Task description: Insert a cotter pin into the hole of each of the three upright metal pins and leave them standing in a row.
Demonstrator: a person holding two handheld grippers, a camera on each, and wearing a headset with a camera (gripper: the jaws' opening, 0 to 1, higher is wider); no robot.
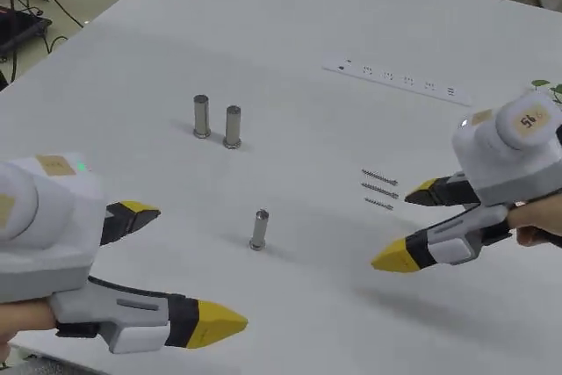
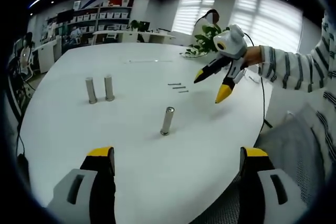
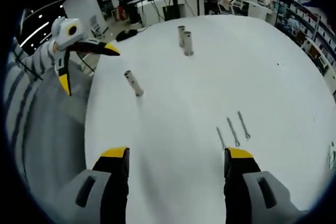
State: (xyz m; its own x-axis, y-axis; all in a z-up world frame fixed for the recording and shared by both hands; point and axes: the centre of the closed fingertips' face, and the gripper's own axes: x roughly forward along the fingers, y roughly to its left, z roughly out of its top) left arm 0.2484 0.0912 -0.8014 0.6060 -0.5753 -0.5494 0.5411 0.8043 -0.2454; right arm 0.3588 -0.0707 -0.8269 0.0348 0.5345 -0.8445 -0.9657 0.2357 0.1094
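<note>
**Head view: both tongs spread open above the table, nothing gripped**

Head view puts my left gripper (image 1: 198,267) low at the near left and my right gripper (image 1: 392,231) at the right. Each has its jaws wide apart with nothing between them, and both are held off the white table (image 1: 290,32). Two metal pins (image 1: 202,117) stand upright just beside each other toward the far left. A third pin (image 1: 259,230) stands apart from them, nearer me, between the two grippers. Three cotter pins (image 1: 379,191) lie flat, side by side, near the right gripper's tips and well apart from every metal pin. A power strip (image 1: 399,79) lies farther back.

Left gripper view gives me more: the striped sleeve (image 2: 294,69) of the arm carrying the right gripper, and shelves (image 2: 105,17) along the far wall. Right gripper view looks straight over the cotter pins, which lie just ahead of its own right jaw. I think the third pin leans slightly, though the fisheye may be bending it. The pins' holes are too small for me to make out.
</note>
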